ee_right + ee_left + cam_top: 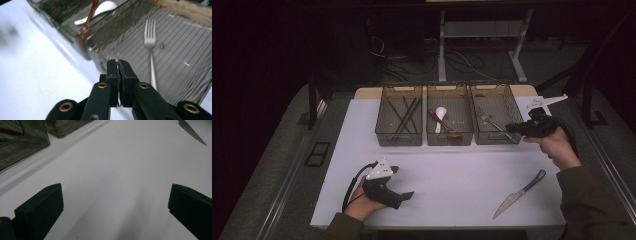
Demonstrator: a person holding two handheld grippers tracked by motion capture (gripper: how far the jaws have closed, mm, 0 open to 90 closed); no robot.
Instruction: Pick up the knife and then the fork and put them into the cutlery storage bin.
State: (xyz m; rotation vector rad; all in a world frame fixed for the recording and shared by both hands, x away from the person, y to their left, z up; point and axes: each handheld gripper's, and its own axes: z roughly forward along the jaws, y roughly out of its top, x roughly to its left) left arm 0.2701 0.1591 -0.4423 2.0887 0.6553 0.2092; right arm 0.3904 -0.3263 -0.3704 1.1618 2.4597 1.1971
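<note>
My right gripper [511, 128] hovers at the front right corner of the right-hand bin [512, 107], its jaws shut with nothing visible between them [118, 63]. Just beyond its tips, a silver fork [150, 42] lies on the ribbed floor of that bin. My left gripper [402, 182] rests in a hand near the table's front left, jaws wide open over bare white tabletop [115, 195]. A serrated knife [519, 195] lies flat at the front right of the table, and its blade [192, 132] also shows in the left gripper view.
Three dark see-through bins stand in a row at the back of the white table [452, 170]. The left bin [383, 112] holds dark chopsticks [404, 114]. The middle bin [450, 139] holds a white spoon [441, 114] and a brown-red spoon [87, 22].
</note>
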